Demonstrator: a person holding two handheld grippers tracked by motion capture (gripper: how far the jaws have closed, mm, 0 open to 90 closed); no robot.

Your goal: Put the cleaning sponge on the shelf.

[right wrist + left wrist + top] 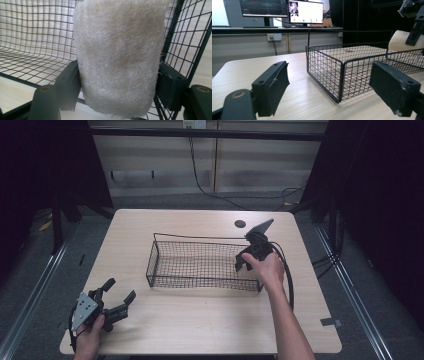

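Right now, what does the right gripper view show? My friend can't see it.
A fuzzy cream-coloured loofah pad is squeezed between the right claw's two black jaws. Behind it is a black wire basket sitting on a light wooden table.

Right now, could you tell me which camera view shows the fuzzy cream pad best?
The right gripper view: the fuzzy cream pad sits close up, clamped between the right gripper's jaws at the wire basket. The left gripper view shows a distant corner of it; in the high view the hand hides it.
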